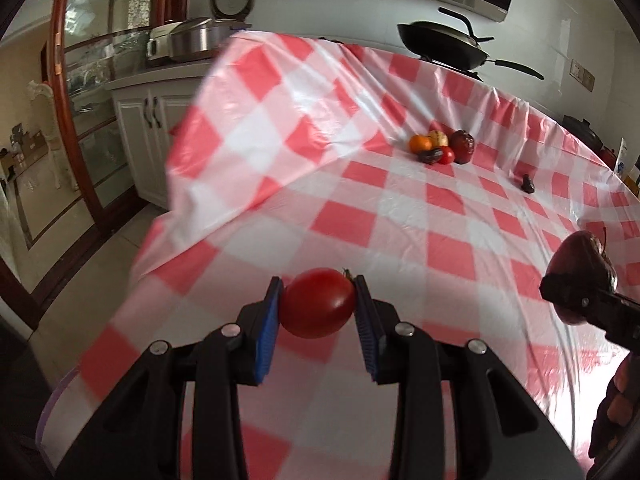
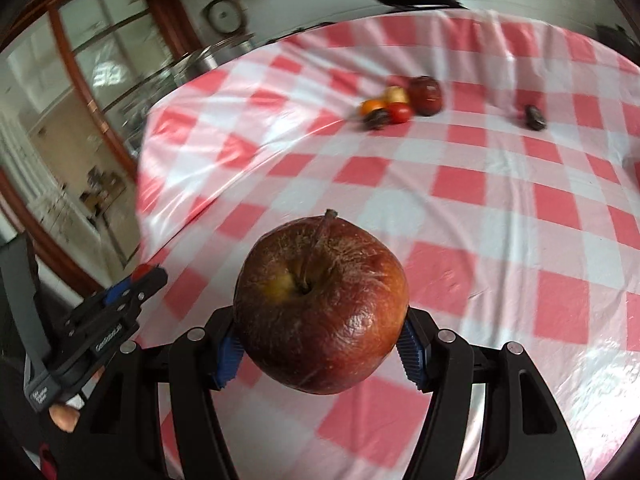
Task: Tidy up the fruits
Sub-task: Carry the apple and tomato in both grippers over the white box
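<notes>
Over the checked table (image 1: 400,216), left hand-held gripper (image 1: 318,304) pinching a tomato (image 1: 318,304), right hand-held gripper (image 2: 320,336) clamped on a wrinkled apple (image 2: 320,304). Best carried level toward the far fruit cluster (image 1: 442,146), set down beside it, released only once resting.

text: I can read none for certain | left gripper (image 2: 138,276) in my right wrist view: pale lettering along its black body, too blurred for me to make out; a second small label near its handle end, also illegible | left wrist view: no lettering I can read
</notes>
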The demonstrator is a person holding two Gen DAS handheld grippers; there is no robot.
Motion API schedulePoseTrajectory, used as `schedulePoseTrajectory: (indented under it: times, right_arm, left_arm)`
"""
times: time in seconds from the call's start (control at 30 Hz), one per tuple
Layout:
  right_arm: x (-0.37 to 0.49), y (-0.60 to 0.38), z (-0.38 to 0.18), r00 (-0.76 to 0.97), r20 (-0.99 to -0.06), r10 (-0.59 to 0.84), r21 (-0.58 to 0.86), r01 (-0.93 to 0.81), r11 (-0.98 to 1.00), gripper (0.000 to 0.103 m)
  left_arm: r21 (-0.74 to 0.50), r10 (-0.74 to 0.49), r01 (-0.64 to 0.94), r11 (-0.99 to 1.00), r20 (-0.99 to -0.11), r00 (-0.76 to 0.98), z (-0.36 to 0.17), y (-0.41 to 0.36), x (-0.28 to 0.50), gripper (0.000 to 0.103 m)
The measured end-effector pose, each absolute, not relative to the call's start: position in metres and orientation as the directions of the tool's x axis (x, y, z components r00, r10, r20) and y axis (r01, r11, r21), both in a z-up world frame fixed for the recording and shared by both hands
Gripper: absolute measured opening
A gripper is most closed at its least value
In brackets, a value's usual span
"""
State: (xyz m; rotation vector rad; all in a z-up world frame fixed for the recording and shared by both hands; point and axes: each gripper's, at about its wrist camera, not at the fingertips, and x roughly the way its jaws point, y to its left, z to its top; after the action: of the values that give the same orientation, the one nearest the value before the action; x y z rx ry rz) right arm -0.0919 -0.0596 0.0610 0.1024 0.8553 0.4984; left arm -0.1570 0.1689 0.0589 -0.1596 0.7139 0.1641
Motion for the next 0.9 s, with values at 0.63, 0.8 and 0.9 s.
schedulePoseTrajectory:
  times: [0.63, 0.8, 0.9]
  right_arm:
    - [-0.2, 0.071, 0.06, 0.397, -0.734, 0.55, 0.122, -0.721, 0.682, 0.063]
    - [-0.237, 0.11, 0.052, 0.319, -0.757, 0.569, 0.082, -0.819, 0.568, 0.063]
    - [-0.259, 0.131, 0.042, 0.263, -0.777, 0.571, 0.066, -0.869, 0.49, 0.063]
  left_arm:
    - [-0.054, 0.251, -0.375, 0.925, -0.654, 0.714, 0.048, 0.259, -0.266, 0.036]
    - [-0.066, 0.288, -0.436, 0.898, -0.661, 0.693, 0.04, 0.287, -0.291, 0.036]
    - [-0.09, 0.303, -0.476, 0.875, -0.665, 0.682, 0.033, 0.308, -0.309, 0.036]
